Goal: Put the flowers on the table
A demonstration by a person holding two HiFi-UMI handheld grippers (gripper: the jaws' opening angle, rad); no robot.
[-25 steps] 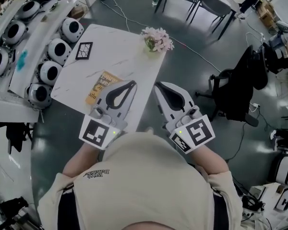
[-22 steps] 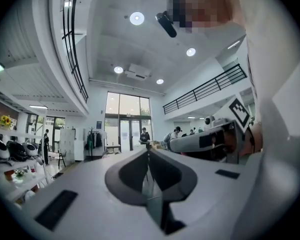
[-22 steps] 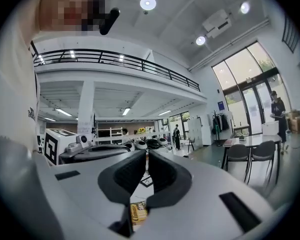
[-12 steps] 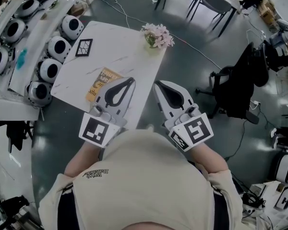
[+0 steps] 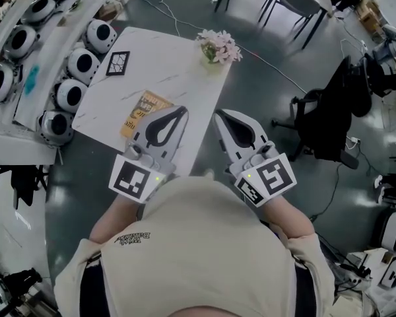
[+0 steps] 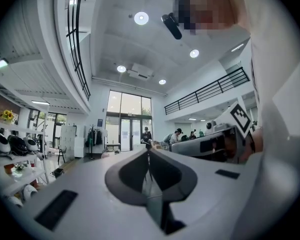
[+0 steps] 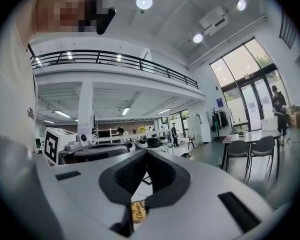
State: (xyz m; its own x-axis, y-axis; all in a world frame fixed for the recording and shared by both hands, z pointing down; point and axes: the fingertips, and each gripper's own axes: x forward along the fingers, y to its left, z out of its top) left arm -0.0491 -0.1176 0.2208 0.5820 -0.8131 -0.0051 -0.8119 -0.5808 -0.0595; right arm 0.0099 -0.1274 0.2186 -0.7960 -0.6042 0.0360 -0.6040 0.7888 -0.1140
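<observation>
A small bunch of pink flowers (image 5: 218, 45) in a little vase stands on the far right corner of the white marble table (image 5: 165, 78) in the head view. My left gripper (image 5: 182, 112) hangs over the table's near edge, shut and empty. Beside it, just off the table's right edge, my right gripper (image 5: 219, 115) is also shut with nothing in it. Both point level toward the flowers, well short of them. In the left gripper view (image 6: 148, 151) and the right gripper view (image 7: 146, 153) the jaws meet tip to tip.
A yellow booklet (image 5: 140, 114) lies on the table by my left gripper, and a black patterned square (image 5: 117, 63) lies at its far left. White robot heads (image 5: 71, 94) line a shelf at left. Dark chairs (image 5: 317, 121) stand on the grey floor at right.
</observation>
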